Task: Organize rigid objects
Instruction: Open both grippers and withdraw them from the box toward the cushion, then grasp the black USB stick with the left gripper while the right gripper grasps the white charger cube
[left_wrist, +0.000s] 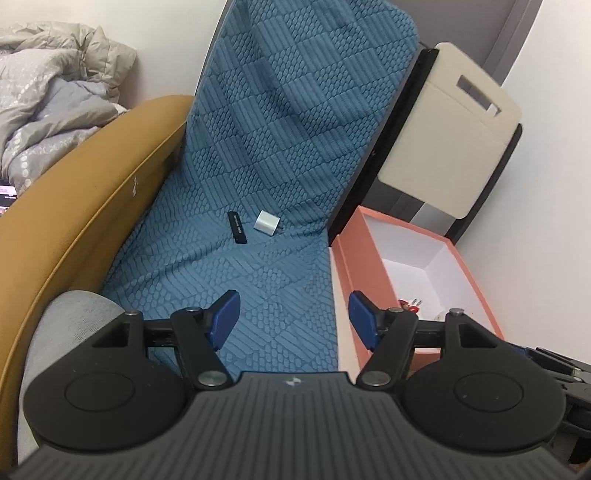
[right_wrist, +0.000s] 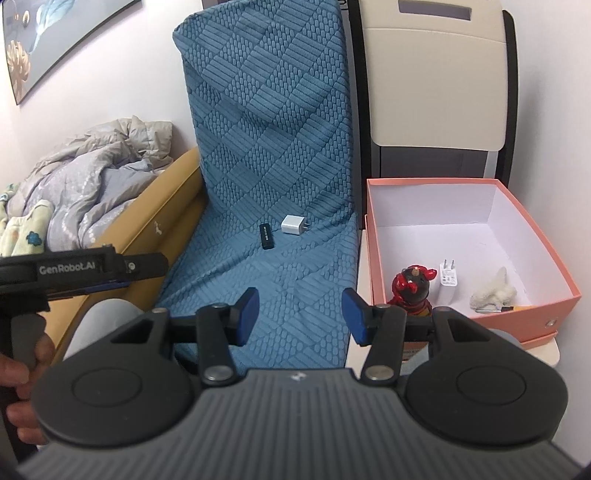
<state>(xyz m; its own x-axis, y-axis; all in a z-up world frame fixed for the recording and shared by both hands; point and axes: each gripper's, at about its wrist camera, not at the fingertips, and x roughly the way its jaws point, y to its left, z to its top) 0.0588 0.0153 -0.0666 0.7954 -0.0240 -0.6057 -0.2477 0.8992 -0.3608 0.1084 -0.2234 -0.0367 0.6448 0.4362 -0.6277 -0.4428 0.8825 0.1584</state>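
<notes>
A black stick-shaped device (left_wrist: 237, 227) (right_wrist: 267, 236) and a white plug adapter (left_wrist: 266, 222) (right_wrist: 293, 224) lie side by side on the blue quilted seat cover (left_wrist: 258, 266) (right_wrist: 273, 266). To the right stands an open pink box (left_wrist: 347, 273) (right_wrist: 532, 306) holding a red figurine (right_wrist: 412, 286), a white charger (right_wrist: 448, 278) and a fluffy white piece (right_wrist: 495, 293). My left gripper (left_wrist: 293, 319) is open over the seat's front, nothing between its blue pads. My right gripper (right_wrist: 299, 317) is open too, well short of the two objects. The left gripper's body (right_wrist: 85, 267) shows at the right wrist view's left edge, with a hand (right_wrist: 22, 369) on its grip.
A tan padded bed frame (left_wrist: 92, 206) (right_wrist: 166, 206) with crumpled grey bedding (left_wrist: 48, 110) (right_wrist: 96, 173) lies left of the seat. A cream and black folding chair (left_wrist: 454, 147) (right_wrist: 439, 92) leans behind the box. White walls close the right side.
</notes>
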